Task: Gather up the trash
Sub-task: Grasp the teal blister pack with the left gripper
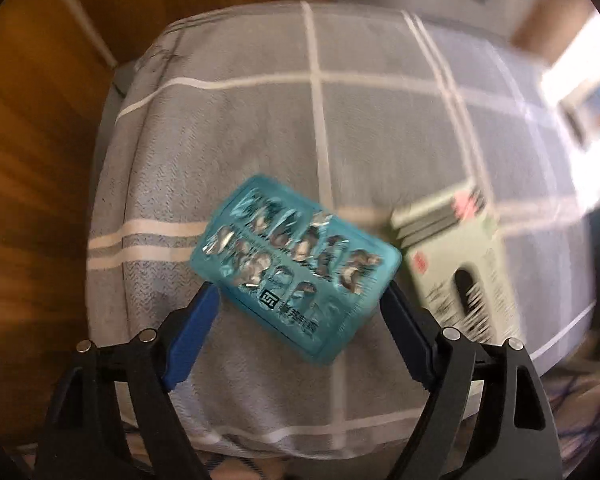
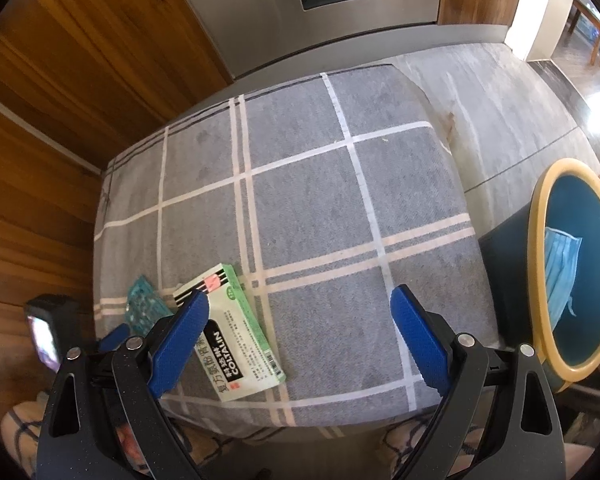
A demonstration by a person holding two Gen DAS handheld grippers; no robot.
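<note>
While the teal blister pack [image 1: 296, 266] sits crosswise between the blue pads of the left gripper [image 1: 300, 300], its far end tilted up over the checked grey cloth [image 1: 260, 128], the foil side faces the camera with its pockets torn open, so it looks spent and ready for disposal. Both pads press its short edges, so the left fingers are closed on it at about the pack's width. It appears lifted off the cloth, though blur makes the gap hard to judge. Just beside it lies the green and white medicine box [image 2: 236, 340], flat on the cloth near the front edge. The right gripper [image 2: 300, 316] hovers above that box with its fingers spread wide and nothing between them. Off the right edge of the cloth stands the blue bin [image 2: 540, 264] with a yellow rim, a blue face mask [image 2: 560, 268] already inside.

Carrying the pack well likely means keeping the squeeze steady, since a thin sheet held by its edges could bow or pivot. Travel should pass above the box, and the release should come only when the pack hangs over the bin's opening.
</note>
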